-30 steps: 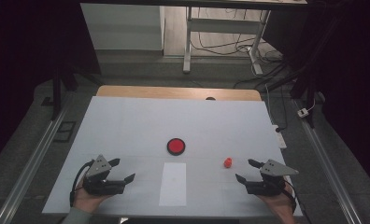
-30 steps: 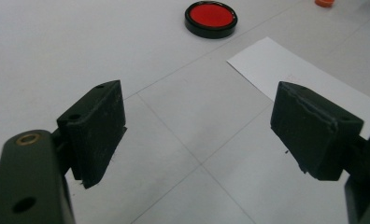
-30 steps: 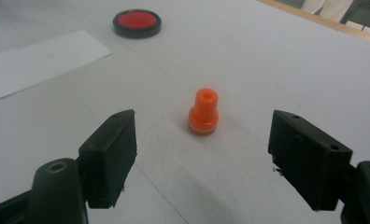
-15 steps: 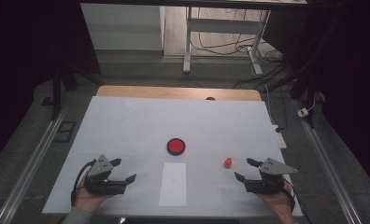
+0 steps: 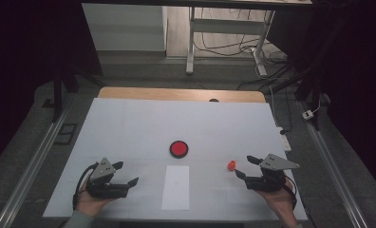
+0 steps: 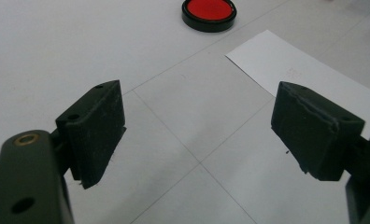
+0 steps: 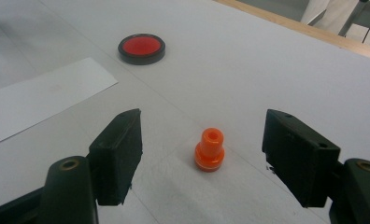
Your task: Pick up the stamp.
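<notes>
A small orange peg [image 5: 231, 165] stands upright on the white table [image 5: 129, 128], right of centre. My right gripper [image 5: 243, 166] is open just to its right. In the right gripper view the peg [image 7: 209, 150] stands between and slightly ahead of the spread jaws of the right gripper [image 7: 202, 125], untouched. A red disc with a black rim [image 5: 179, 148] lies mid-table, with a white paper strip [image 5: 175, 187] just nearer than it. My left gripper [image 5: 127, 173] is open at the front left; the left gripper [image 6: 199, 126] holds nothing and faces the disc [image 6: 209, 11] and paper [image 6: 309, 79].
A wooden edge [image 5: 181, 94] borders the table's far side. Beyond it are the floor, a white desk frame [image 5: 224, 28] and cables. Metal rails [image 5: 29, 161] run along both sides of the table.
My right gripper has edged slightly forward and left, closer to the orange peg. The left gripper has barely moved.
</notes>
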